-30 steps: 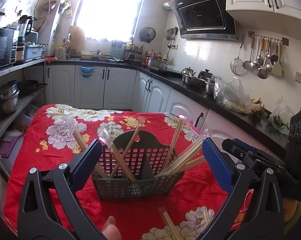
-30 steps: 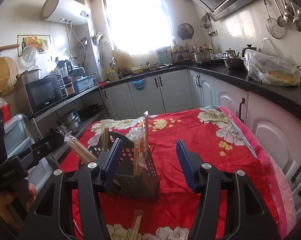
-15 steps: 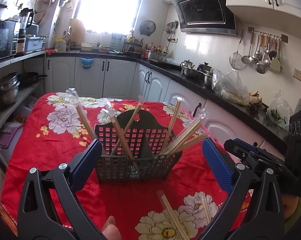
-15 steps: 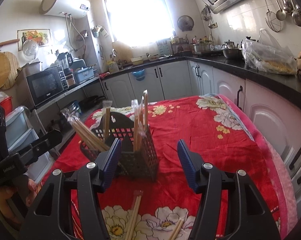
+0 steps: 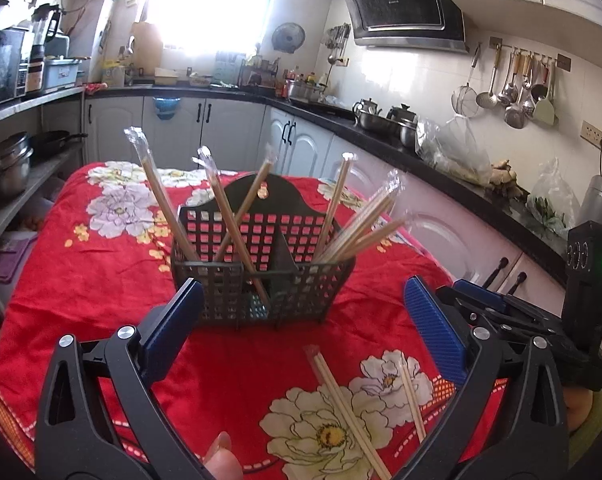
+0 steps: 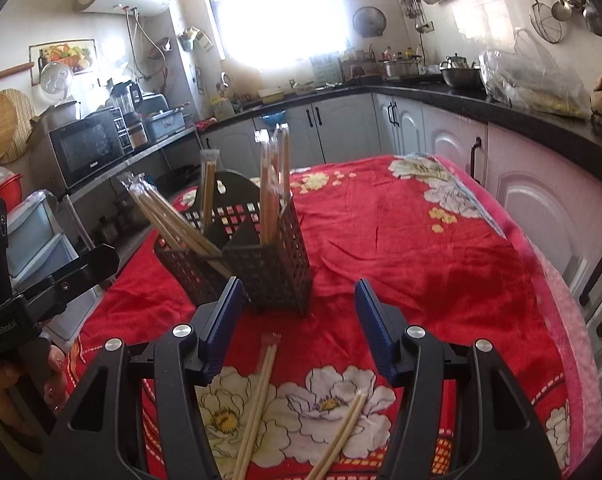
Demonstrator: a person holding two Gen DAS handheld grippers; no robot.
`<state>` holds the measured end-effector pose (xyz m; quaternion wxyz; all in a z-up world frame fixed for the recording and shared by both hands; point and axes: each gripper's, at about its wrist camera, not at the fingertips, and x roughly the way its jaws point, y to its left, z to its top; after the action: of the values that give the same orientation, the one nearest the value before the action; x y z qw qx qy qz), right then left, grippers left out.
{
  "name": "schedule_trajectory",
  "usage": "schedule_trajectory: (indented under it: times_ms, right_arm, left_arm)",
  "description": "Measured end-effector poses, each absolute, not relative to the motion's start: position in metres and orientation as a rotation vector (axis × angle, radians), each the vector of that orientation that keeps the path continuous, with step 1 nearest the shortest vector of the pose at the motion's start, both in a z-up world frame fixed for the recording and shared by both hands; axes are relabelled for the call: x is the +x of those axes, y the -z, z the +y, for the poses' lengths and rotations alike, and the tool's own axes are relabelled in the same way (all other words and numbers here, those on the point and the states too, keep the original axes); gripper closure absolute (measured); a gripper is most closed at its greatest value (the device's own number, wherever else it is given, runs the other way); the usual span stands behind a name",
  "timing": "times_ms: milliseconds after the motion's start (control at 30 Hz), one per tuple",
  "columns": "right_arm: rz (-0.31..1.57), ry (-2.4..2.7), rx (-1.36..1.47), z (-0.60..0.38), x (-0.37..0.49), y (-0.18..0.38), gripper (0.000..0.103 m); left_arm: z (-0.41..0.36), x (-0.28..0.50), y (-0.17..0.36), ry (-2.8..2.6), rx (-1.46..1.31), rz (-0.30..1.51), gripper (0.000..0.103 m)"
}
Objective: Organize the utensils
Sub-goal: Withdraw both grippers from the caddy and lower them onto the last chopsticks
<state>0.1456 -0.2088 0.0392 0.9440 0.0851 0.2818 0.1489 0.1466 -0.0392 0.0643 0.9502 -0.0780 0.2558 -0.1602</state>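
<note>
Blue-padded left tool (image 5: 301,328) and right tool (image 6: 299,320) both gape wide, holding nothing. Two wrapped chopstick pairs (image 6: 257,404) lie loose on the red floral surface (image 5: 81,280) at six o'clock. Beyond, at twelve, the dark mesh utensil basket (image 5: 261,280) holds more chopsticks upright.

Blown-out window (image 5: 217,4) backlight; sharp centre, fisheye-bent dark edges.

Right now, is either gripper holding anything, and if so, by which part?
Nothing is held. The left gripper and right gripper are both open and empty; two wrapped chopstick pairs lie loose on the cloth below them.
</note>
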Motion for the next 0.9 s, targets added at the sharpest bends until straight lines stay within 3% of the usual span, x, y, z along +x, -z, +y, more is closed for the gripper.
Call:
schedule_trajectory:
  times_ms: [900]
  right_arm:
    - [0.779, -0.217, 0.183, -0.243, 0.131, 0.033, 0.047]
  left_arm:
    - [-0.067, 0.167, 0.003, 0.366, -0.133, 0.735, 0.011]
